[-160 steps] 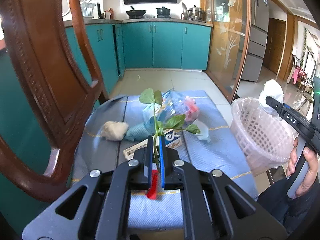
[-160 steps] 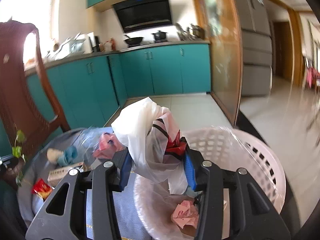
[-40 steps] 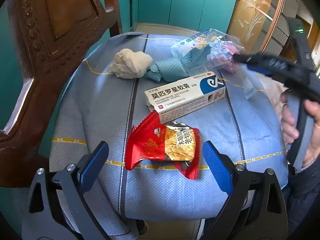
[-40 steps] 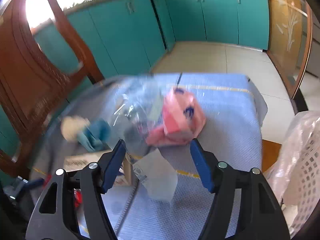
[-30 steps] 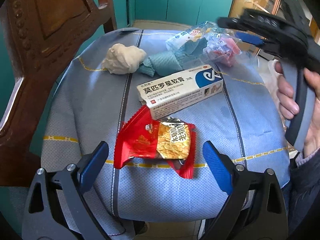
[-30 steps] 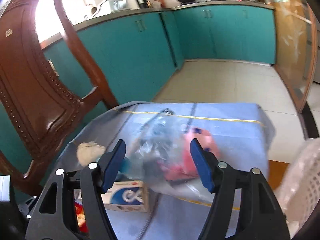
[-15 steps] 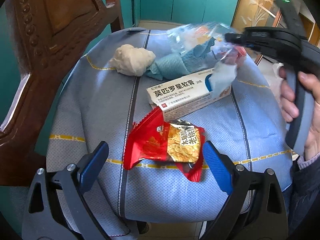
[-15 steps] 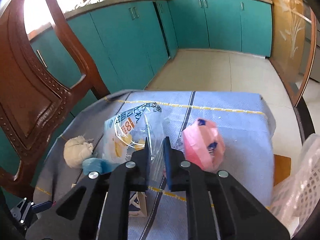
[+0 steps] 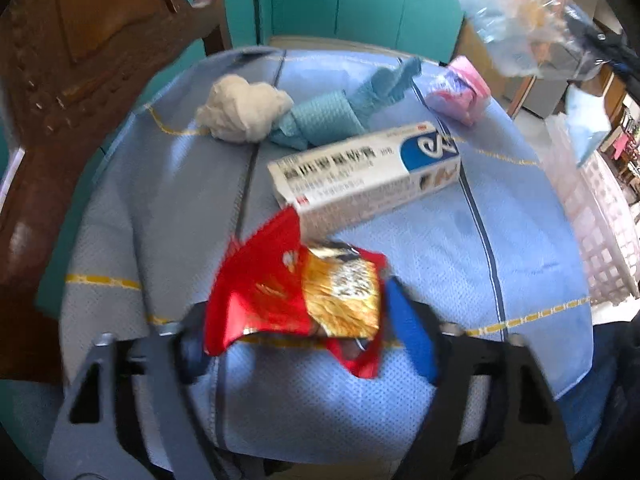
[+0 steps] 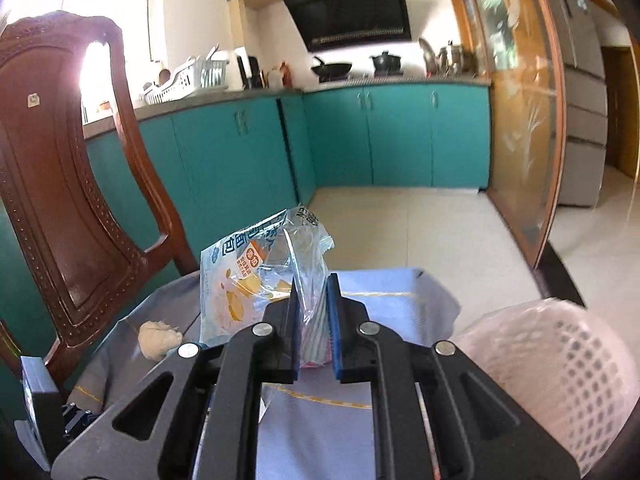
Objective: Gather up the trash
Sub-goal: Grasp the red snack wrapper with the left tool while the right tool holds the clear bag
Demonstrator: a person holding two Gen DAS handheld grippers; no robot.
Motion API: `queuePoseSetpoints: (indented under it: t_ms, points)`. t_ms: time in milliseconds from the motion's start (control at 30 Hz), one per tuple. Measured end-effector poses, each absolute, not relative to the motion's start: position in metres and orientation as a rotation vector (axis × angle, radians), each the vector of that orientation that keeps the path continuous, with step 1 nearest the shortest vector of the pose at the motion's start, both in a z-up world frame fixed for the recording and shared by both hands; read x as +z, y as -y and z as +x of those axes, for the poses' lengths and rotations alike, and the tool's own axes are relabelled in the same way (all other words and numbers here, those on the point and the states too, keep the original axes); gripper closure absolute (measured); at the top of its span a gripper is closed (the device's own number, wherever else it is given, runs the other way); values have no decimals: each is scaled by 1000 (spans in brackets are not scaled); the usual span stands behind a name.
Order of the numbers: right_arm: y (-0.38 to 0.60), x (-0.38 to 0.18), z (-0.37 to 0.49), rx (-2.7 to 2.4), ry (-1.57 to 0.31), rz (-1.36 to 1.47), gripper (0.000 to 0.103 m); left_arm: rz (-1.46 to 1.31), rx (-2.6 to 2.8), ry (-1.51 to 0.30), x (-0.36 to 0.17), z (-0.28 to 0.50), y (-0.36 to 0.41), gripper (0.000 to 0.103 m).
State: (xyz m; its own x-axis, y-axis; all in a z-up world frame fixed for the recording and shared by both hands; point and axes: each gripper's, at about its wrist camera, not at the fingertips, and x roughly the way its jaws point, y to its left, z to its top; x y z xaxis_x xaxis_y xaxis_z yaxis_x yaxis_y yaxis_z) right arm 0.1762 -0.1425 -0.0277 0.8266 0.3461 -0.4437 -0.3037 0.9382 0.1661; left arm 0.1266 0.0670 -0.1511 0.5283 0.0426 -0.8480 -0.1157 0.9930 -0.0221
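Left wrist view: the left hand-held gripper [image 9: 304, 340] sits low at the near edge of the table [image 9: 520, 240], its blue pads on either side of the red snack wrapper [image 9: 296, 292]. The frame is motion-blurred, so I cannot tell whether the pads are pressing the wrapper or merely flank it. The wrapper looks light, crinkly and slippery; a pinch across its flat middle should hold better than one at a torn corner. Just beyond it lies the ointment box [image 9: 368, 168], stiff card that would take a grip across its narrow sides. Further back are a cream crumpled tissue [image 9: 244, 110] touching a blue cloth wipe [image 9: 340, 114], both soft and easy to squeeze anywhere, and a pink packet [image 9: 460, 96] near the far right edge. A clear plastic bag [image 9: 520, 20] hangs in the air at upper right.

Right wrist view: the right hand-held gripper [image 10: 312, 312] is raised above the table, pointing level toward the kitchen, its jaws closed on a fold of the clear bread bag [image 10: 256, 280]. The bag dangles upright, thin and limp, and could slide out of the grip. The white lattice basket [image 10: 560, 368], lined with plastic, stands just to the right, below gripper height.
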Motion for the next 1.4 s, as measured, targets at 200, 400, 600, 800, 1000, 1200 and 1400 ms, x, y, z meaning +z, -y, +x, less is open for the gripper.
queuePoseSetpoints:
  t_ms: [200,400,600,800,1000,1200,1400]
  points:
    - [157,-33,166,321,-484,92,91,-44,96,-982,-147,119,-63,47]
    - [165,-34,158,305,-481,90,91,-27,98,-915,-128,105,-61,47]
    - [169,-33,155,296,-478,105,90,-61,56,-817,-102,94,-60,47]
    - [171,-34,152,283,-478,96,90,-72,32,-733,-83,88,-59,47]
    - [167,-33,150,275,-475,77,90,-57,37,-725,-81,89,-55,47]
    - [162,-35,150,290,-485,61,91,-50,39,-737,-82,88,-55,47]
    - [158,-35,148,303,-490,45,90,-51,37,-734,-80,86,-56,47]
